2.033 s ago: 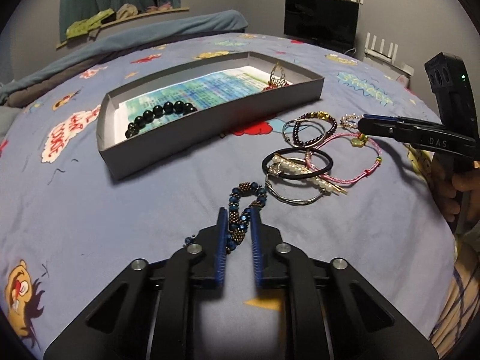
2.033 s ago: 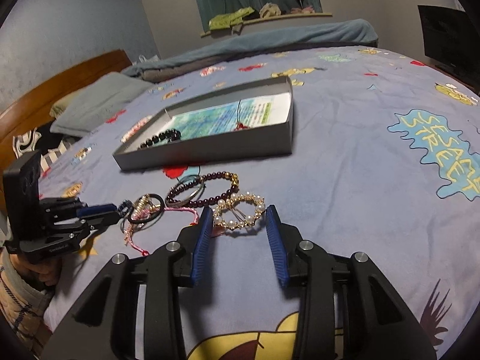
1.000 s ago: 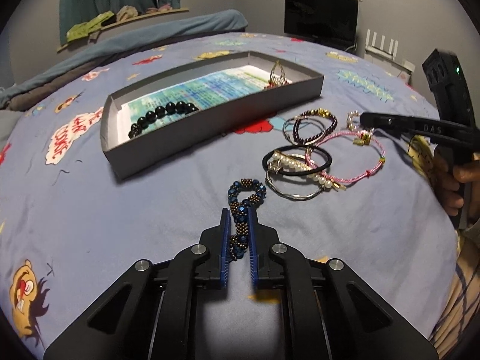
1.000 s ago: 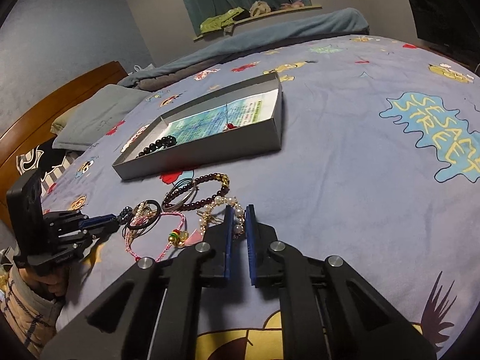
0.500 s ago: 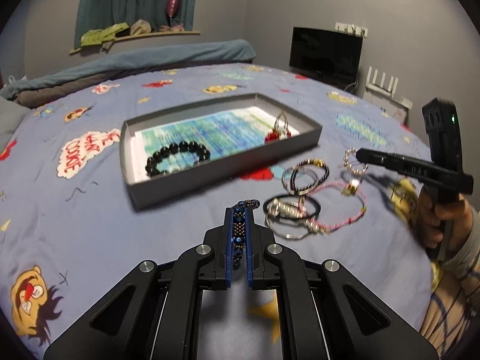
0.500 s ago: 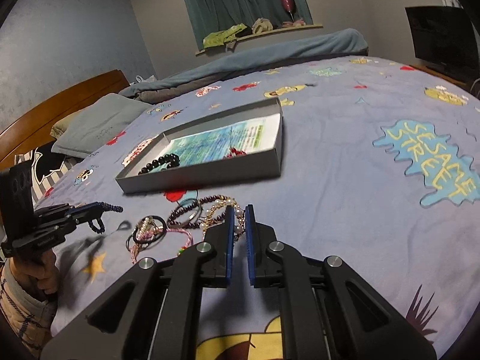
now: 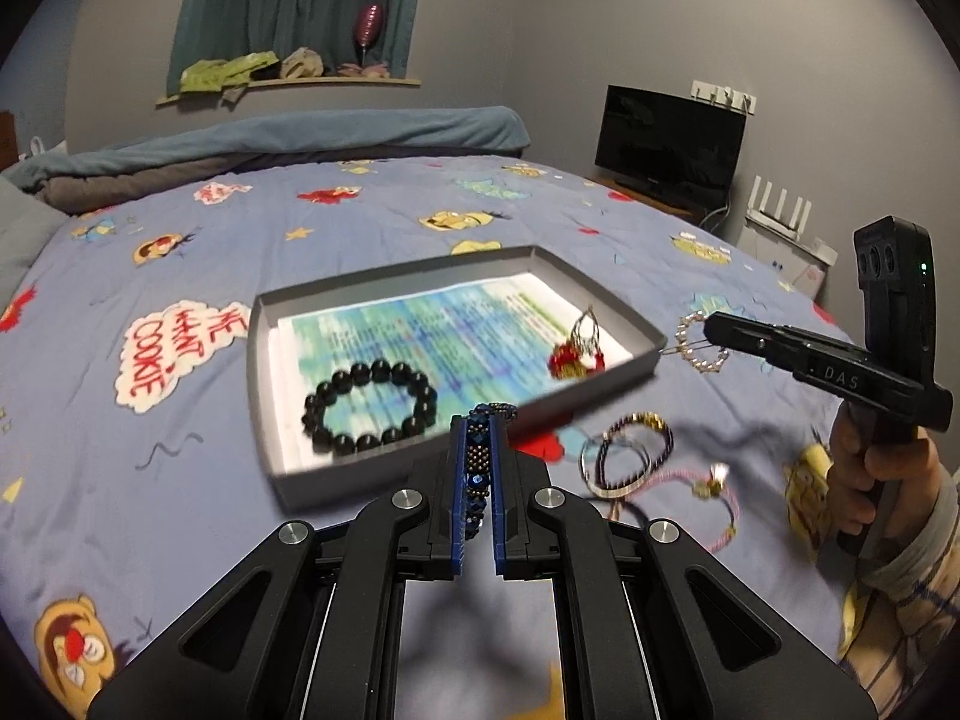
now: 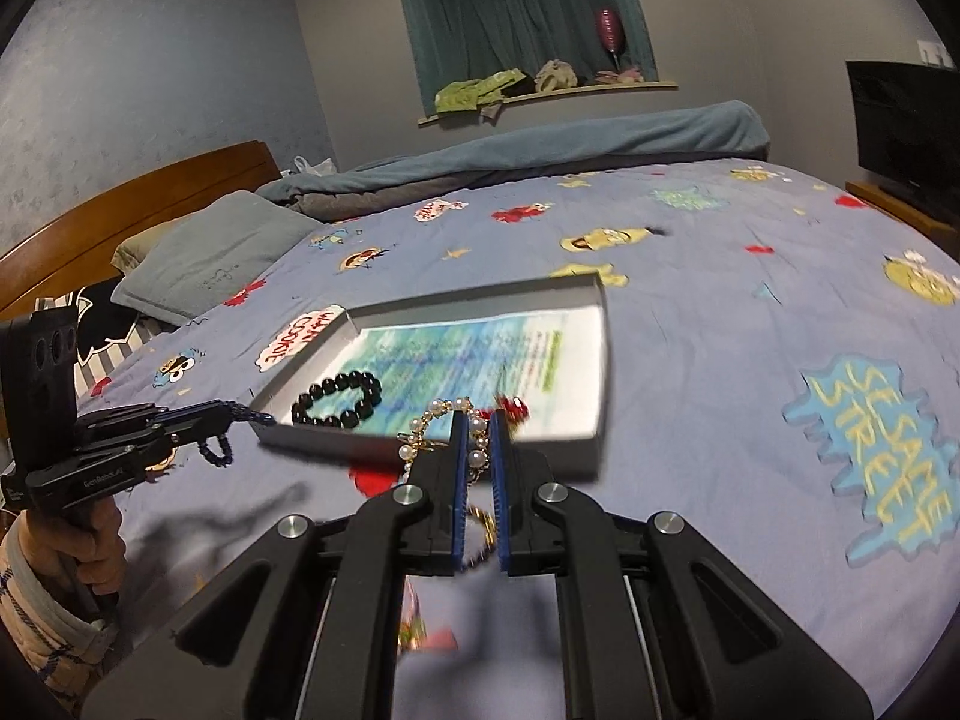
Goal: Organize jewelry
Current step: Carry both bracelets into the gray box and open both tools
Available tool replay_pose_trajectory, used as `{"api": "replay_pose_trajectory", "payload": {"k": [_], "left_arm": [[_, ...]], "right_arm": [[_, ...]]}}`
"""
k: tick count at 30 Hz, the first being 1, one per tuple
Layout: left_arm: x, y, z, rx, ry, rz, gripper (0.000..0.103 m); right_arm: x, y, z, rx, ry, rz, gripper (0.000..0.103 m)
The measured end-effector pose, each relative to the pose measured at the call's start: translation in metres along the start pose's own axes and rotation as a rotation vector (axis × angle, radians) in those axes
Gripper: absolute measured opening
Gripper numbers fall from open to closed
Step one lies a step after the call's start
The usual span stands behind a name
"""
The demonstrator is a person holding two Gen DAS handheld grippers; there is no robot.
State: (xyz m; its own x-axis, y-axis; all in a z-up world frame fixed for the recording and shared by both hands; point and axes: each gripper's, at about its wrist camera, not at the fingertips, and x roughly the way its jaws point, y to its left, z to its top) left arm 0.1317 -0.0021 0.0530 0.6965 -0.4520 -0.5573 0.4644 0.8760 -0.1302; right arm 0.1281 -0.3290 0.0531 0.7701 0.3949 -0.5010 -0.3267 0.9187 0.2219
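Left wrist view: cartoon-print bedspread (image 7: pixel 372 222) under grey tray (image 7: pixel 624 324); left fingers (image 7: pixel 459 450) pinch blue bracelet (image 7: pixel 478 462), right fingers (image 8: pixel 457 444) pinch pearl bracelet (image 8: pixel 477 420).

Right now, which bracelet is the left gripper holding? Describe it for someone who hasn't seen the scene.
Find the grey box on the cartoon bedsheet. Just short of its near wall, the left gripper is shut on the blue beaded bracelet: dark blue with bronze beads, unlike the black-bead bracelet inside the box.

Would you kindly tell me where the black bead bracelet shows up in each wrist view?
Left wrist view: black bead bracelet lies in the grey tray's near-left part, just beyond the fingers.
Right wrist view: it lies at the tray's left end, left of the fingers.
Shared landmark: "ME WANT COOKIE" print.
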Motion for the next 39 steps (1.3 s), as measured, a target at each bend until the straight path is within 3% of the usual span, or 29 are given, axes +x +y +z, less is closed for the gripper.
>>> {"api": "replay_pose_trajectory", "payload": {"k": [8, 19, 28, 36, 38, 39], "left_arm": [[0.034, 0.004, 0.028, -0.057, -0.003, -0.02, 0.007], [0.093, 0.011, 0.048, -0.101, 0.067, 0.006, 0.007], [0.126, 0.005, 0.051, -0.086, 0.124, 0.006, 0.007], [0.137, 0.002, 0.044, -0.075, 0.153, -0.006, 0.007], [0.138, 0.001, 0.043, -0.067, 0.155, 0.01, 0.008], [0.138, 0.002, 0.042, -0.069, 0.158, 0.01, 0.011]], "right_arm": [[0.035, 0.002, 0.025, -0.027, 0.04, 0.005, 0.007], [0.081, -0.013, 0.061, -0.034, 0.105, -0.016, 0.007], [0.13, -0.031, 0.062, -0.029, 0.208, -0.061, 0.007], [0.144, -0.036, 0.053, -0.032, 0.265, -0.071, 0.008], [0.144, -0.036, 0.053, -0.032, 0.263, -0.07, 0.013], [0.142, -0.036, 0.052, -0.029, 0.257, -0.065, 0.021]]}}
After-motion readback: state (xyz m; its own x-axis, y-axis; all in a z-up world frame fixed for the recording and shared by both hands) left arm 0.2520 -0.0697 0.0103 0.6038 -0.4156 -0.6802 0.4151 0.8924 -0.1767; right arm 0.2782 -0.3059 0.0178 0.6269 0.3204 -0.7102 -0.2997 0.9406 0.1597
